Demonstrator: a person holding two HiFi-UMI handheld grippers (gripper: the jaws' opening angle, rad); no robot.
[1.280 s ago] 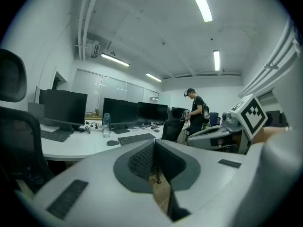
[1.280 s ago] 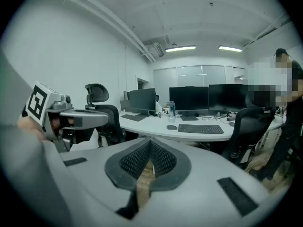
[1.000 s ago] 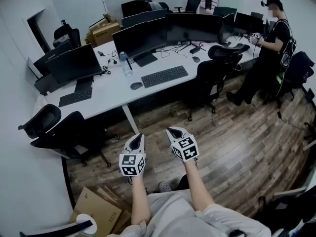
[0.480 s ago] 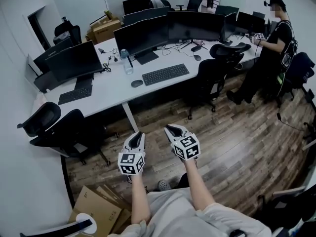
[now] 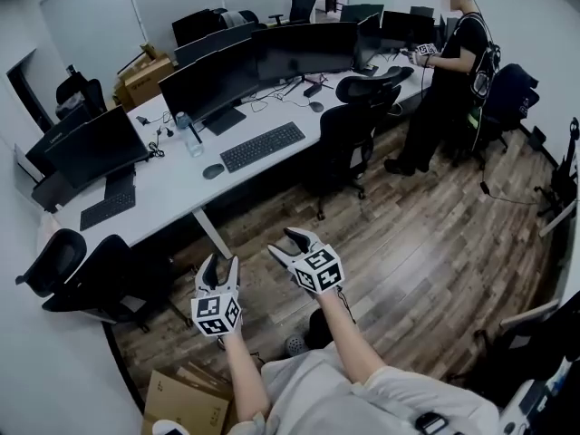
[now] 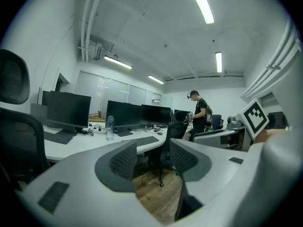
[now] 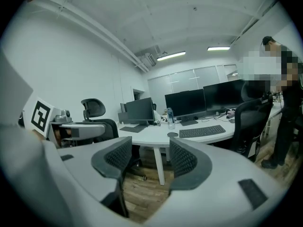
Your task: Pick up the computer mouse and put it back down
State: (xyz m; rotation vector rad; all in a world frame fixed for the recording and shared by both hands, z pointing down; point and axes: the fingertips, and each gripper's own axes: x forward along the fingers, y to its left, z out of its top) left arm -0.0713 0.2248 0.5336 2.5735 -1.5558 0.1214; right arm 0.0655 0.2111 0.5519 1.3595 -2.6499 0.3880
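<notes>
Marker-cubed left gripper (image 5: 222, 265) and right gripper (image 5: 286, 243) just opened (both empty).

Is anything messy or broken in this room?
Nothing looks spilled or broken. Two things are a bit untidy: flat cardboard lies on the floor near the wall, and loose cables sprawl across the white desk.
</notes>
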